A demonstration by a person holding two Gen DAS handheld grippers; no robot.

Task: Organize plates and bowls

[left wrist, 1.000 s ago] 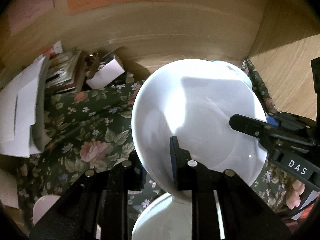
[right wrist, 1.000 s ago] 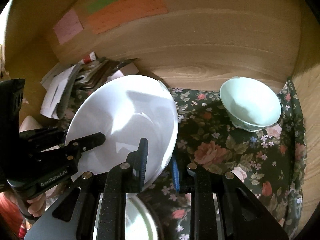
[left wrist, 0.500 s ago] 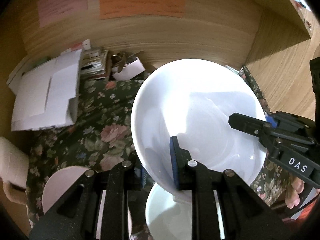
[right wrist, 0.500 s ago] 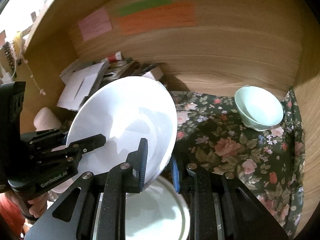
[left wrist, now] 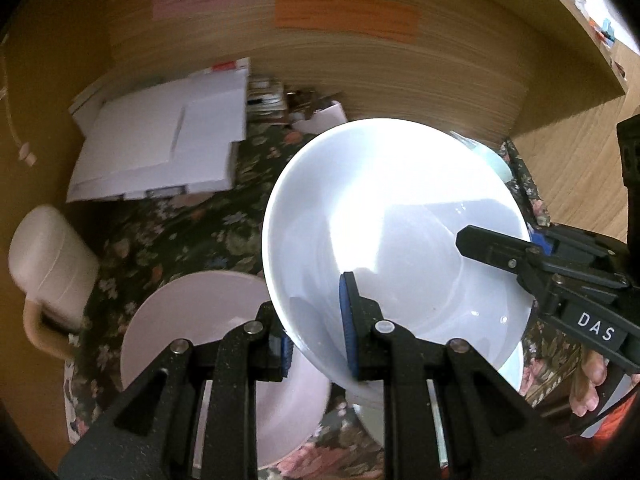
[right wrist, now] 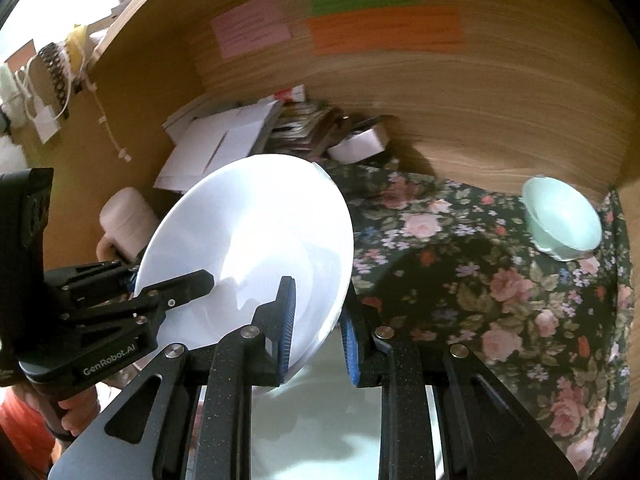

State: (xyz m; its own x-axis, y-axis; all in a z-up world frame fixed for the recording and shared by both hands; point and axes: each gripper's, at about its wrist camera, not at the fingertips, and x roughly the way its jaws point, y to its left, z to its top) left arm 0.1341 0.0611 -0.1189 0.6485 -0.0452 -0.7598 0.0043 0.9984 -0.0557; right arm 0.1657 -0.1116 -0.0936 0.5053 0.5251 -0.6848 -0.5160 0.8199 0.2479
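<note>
A large white plate (left wrist: pixel 392 232) hangs tilted above the floral cloth, held from both sides. My left gripper (left wrist: pixel 316 336) is shut on its left rim, and it also shows in the right wrist view as a black left gripper (right wrist: pixel 176 288). My right gripper (right wrist: pixel 318 328) is shut on the right rim of the white plate (right wrist: pixel 256 240). A pink plate (left wrist: pixel 200 320) lies on the cloth below left. Another pale plate (right wrist: pixel 320 420) lies under the held one. A mint bowl (right wrist: pixel 564 220) stands at the far right.
A pale mug (left wrist: pixel 48 264) stands at the left edge of the floral cloth (right wrist: pixel 460 280). White papers (left wrist: pixel 160 140) and clutter are piled against the wooden back wall (right wrist: pixel 460 100), which carries coloured notes. A hand (left wrist: pixel 588 384) grips the right tool.
Both grippers have carried the white plate leftward over the cloth. The pink plate and the mug have come into view, and the mint bowl now lies further right.
</note>
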